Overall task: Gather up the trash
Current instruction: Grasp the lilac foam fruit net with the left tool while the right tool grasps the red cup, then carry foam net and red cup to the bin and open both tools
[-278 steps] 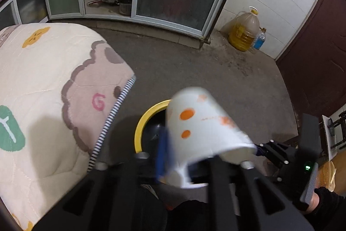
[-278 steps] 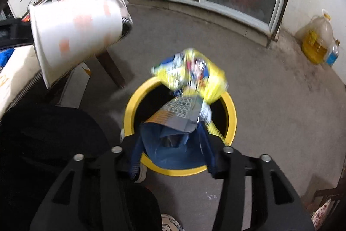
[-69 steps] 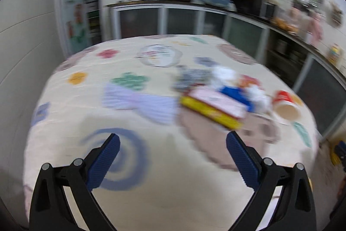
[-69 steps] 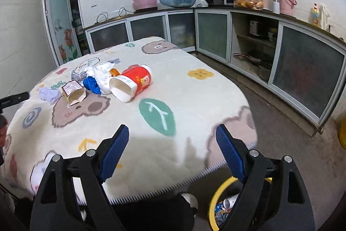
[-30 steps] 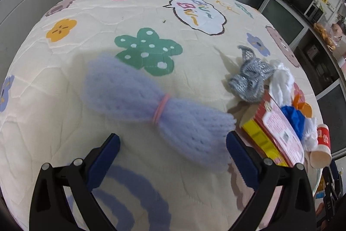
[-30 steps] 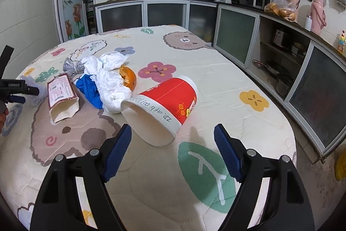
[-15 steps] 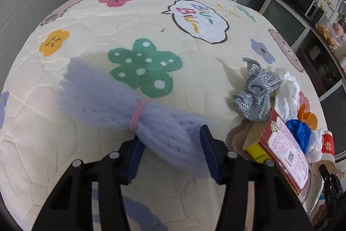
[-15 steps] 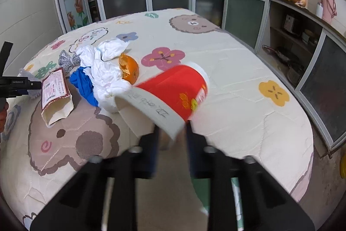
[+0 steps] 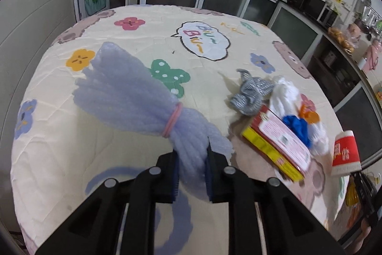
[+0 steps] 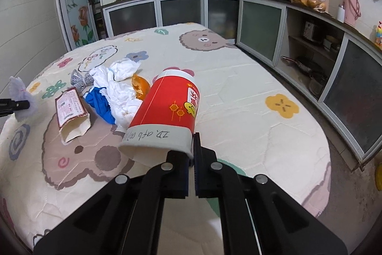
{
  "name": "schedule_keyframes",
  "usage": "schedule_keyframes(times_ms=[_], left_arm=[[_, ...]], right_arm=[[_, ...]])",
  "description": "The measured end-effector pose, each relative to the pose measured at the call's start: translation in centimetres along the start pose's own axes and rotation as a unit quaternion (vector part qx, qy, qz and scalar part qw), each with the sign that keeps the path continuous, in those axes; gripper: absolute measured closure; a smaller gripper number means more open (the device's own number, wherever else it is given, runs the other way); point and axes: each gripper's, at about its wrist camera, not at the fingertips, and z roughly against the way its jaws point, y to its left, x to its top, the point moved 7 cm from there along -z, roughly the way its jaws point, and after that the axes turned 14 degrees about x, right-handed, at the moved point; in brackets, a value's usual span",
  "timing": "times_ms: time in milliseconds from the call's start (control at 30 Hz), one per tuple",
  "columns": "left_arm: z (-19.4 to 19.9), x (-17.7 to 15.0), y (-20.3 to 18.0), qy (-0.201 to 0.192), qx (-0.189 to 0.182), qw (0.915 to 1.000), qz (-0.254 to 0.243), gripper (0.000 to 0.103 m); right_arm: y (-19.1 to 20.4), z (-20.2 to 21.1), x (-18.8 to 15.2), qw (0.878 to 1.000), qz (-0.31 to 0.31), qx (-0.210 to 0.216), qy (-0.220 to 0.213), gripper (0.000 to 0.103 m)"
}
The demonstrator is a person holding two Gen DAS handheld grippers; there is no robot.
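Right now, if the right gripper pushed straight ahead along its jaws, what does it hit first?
Beyond the red paper cup that the right gripper already clamps by the rim, the line looks free over bare quilted table cover; depth is unclear.

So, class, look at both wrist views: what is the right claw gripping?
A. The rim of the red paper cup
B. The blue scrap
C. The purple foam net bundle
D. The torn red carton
A: the right claw is shut on the grey rim of the red paper cup, pinching its wall between both fingers.
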Motion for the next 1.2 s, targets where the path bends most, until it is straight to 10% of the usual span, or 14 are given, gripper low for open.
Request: schedule_keyframes(times_ms=[633, 933, 1200], left_arm=[[8.6, -7.3, -9.7, -0.032, -0.127, 0.9858, -0.106, 0.087], [12.6, -12.9, -22.0, -0.025, -0.213, 0.9490, -0.231, 0.087], [16.4, -19.0, -32.6, -0.026, -0.289, 0.8931, -0.344, 0.087]], right_arm=[[-2.6, 14.0, -4.6, 0.997, -0.031, -0.044, -0.057, 0.101], [-7.4, 20.6, -8.4, 0.990, -0.084, -0.087, -0.076, 0.101], [-12.8, 26.6, -13.9, 0.977, -0.125, -0.160, -0.070, 0.101]])
